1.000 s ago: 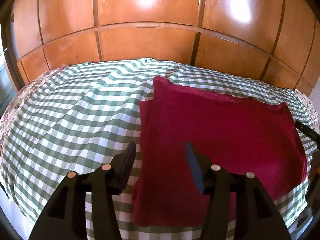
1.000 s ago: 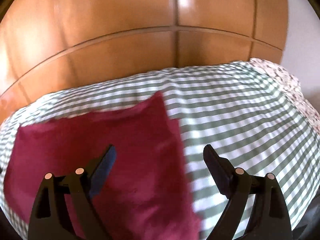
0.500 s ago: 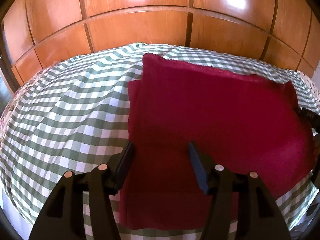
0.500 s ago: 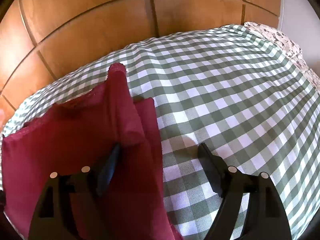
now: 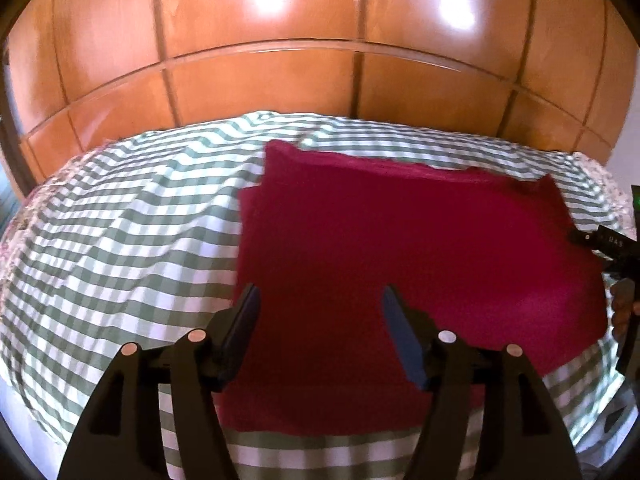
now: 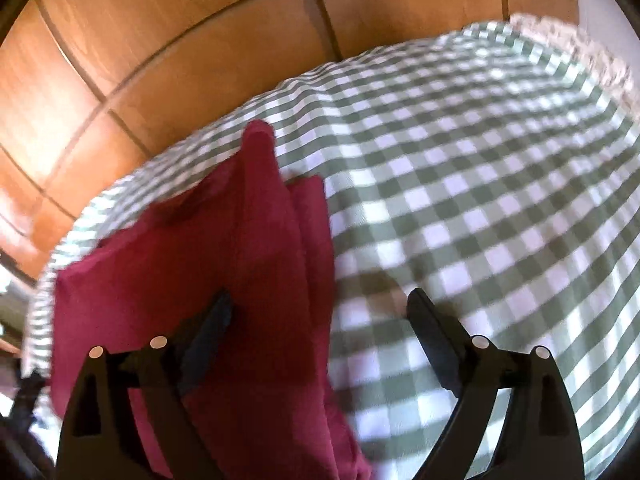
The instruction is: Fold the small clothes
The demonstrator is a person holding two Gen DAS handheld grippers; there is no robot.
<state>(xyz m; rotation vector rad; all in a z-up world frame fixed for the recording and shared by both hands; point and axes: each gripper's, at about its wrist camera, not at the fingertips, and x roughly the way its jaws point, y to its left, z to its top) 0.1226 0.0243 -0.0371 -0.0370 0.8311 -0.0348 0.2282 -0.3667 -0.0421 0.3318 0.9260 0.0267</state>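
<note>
A dark red cloth (image 5: pixel 400 240) lies folded flat on the green-and-white checked bedspread (image 5: pixel 120 240). My left gripper (image 5: pixel 320 294) hovers over the cloth's near left part. Its jaws are opening, with only the cloth's surface below them and nothing pinched. In the right wrist view the red cloth (image 6: pixel 224 240) fills the left side, with a layered edge running down the middle. My right gripper (image 6: pixel 320 298) straddles that edge. Its jaws are opening wide, the left finger over the cloth and the right finger over the bedspread (image 6: pixel 480 200). Nothing is held.
Wooden wardrobe panels (image 5: pixel 260 80) stand right behind the bed's far edge. A flowered sheet (image 6: pixel 580 48) shows at the bed's far right corner. A hand (image 5: pixel 622 312) holding the other gripper's body shows at the right edge of the left wrist view.
Both grippers moved in closer over the red cloth. The left jaws widened. The right gripper rolled and dropped to the cloth's right edge.
</note>
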